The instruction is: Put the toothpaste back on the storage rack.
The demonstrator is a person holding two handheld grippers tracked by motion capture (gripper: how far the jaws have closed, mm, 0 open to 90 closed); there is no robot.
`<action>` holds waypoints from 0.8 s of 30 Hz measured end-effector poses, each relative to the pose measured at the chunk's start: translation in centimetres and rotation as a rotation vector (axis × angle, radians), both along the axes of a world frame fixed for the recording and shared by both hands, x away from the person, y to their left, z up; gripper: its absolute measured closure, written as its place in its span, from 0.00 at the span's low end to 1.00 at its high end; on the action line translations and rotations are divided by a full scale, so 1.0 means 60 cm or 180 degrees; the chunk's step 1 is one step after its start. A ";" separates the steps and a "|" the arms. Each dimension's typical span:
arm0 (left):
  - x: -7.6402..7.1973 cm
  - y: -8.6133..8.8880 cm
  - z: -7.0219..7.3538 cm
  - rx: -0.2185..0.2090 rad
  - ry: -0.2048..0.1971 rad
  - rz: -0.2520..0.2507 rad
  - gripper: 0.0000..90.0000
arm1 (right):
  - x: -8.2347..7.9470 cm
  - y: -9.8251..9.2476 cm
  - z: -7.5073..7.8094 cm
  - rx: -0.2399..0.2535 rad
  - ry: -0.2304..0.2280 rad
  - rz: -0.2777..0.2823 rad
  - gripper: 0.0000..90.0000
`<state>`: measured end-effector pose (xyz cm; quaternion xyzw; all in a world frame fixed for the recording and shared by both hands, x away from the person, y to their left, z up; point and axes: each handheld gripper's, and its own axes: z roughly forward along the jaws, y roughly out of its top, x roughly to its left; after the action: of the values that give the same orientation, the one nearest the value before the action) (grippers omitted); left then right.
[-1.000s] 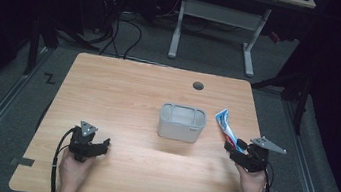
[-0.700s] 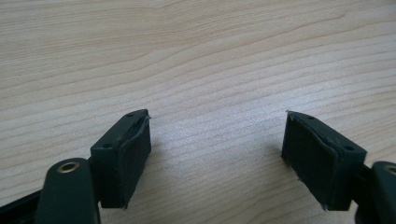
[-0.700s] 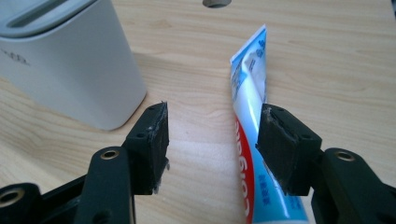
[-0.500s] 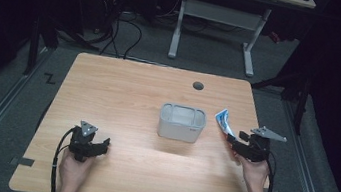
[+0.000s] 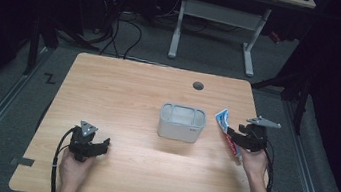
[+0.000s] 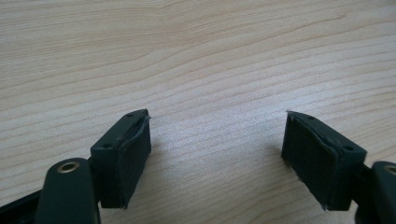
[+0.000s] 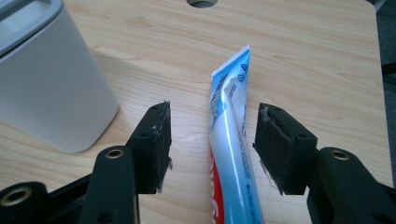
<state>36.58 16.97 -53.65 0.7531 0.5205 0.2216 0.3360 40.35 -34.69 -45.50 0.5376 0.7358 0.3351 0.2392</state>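
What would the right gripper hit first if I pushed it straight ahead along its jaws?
The right gripper already straddles the toothpaste tube, jaws closing but not yet pressing. Straight on it would probably run along the tube over bare table.

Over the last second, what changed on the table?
The right hand-held gripper moved up the table along the toothpaste tube, toward its flat end, and its jaws have just been closing; the tube lies between them, not yet pinched. The left hand-held gripper, open, the grey container and the tube stayed put.
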 end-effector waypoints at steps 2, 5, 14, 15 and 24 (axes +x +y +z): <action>0.000 0.000 0.000 0.0000 -0.0001 0.0000 0.27 | 0.007 0.001 0.003 -0.0034 0.0020 -0.0006 0.51; 0.000 0.000 0.000 -0.0001 0.0000 0.0000 0.27 | 0.025 0.004 0.009 -0.0156 0.0086 -0.0064 0.46; 0.000 0.001 0.000 -0.0026 0.0000 -0.0001 0.27 | 0.061 0.014 0.011 -0.0339 0.0256 -0.0113 0.46; 0.000 0.001 0.000 -0.0029 -0.0001 0.0001 0.27 | 0.064 0.015 0.011 -0.0346 0.0287 -0.0109 0.46; 0.000 -0.001 0.000 0.0013 -0.0006 0.0001 0.26 | 0.098 0.026 -0.003 -0.0465 0.0545 -0.0113 0.47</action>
<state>36.56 16.90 -53.66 0.7534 0.5198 0.2235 0.3349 46.25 -33.12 -45.66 0.5584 0.7664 0.2291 0.2200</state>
